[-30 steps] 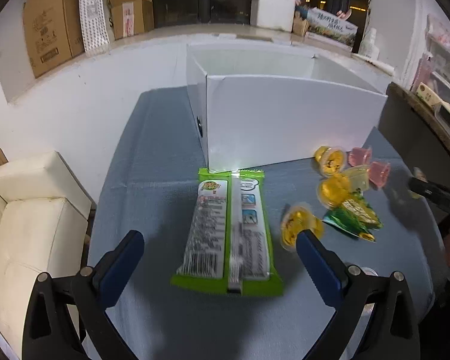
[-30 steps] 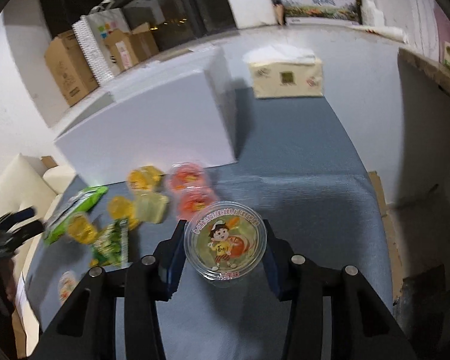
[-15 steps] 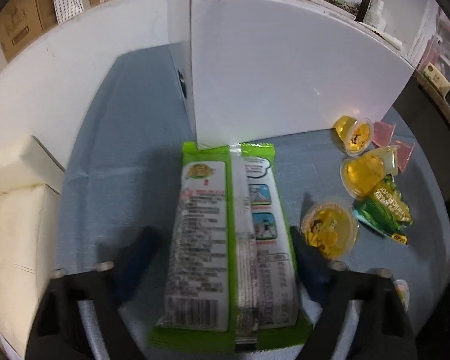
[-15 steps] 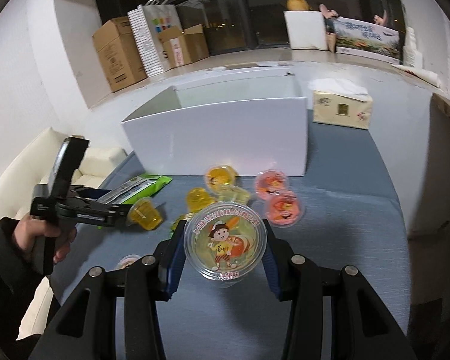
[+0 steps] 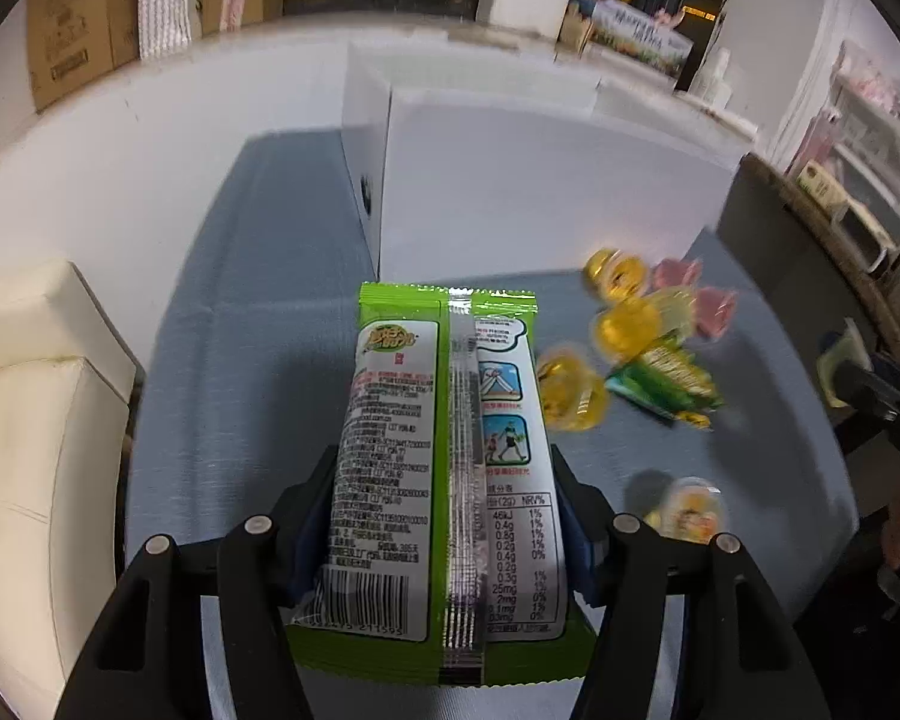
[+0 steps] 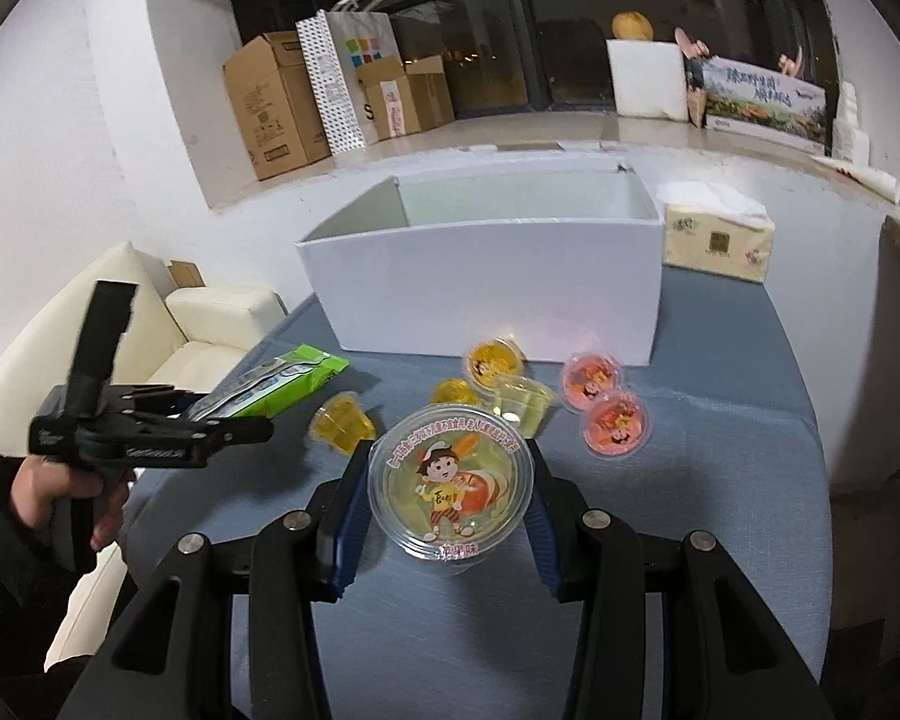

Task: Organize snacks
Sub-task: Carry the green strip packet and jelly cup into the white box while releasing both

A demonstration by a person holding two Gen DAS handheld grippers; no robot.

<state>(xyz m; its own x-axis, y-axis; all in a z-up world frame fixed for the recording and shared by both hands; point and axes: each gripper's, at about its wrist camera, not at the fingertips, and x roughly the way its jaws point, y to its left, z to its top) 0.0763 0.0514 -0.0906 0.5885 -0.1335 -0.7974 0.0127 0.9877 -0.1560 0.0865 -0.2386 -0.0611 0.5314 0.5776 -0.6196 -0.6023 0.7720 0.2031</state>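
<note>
My left gripper (image 5: 444, 528) is shut on a green snack packet (image 5: 444, 456), back side up, held above the blue table. The packet also shows in the right wrist view (image 6: 282, 381), raised off the table in the left gripper (image 6: 234, 417). My right gripper (image 6: 450, 516) is shut on a large jelly cup (image 6: 453, 483) with a cartoon boy on its lid, held above the table. An open white box (image 6: 492, 282) stands behind the loose snacks; in the left wrist view its front wall (image 5: 540, 192) is straight ahead.
Yellow jelly cups (image 6: 492, 357), two pink jelly cups (image 6: 606, 405) and a small green packet (image 5: 666, 384) lie on the table (image 6: 720, 480) before the box. One more cup (image 5: 690, 510) lies near the front. A tissue pack (image 6: 717, 240) sits right of the box. A white sofa (image 5: 36, 420) is at left.
My left gripper moved down onto the green packet, closed on it and lifted it off the table. My right gripper kept its hold on the large jelly cup and tilted up toward the box.
</note>
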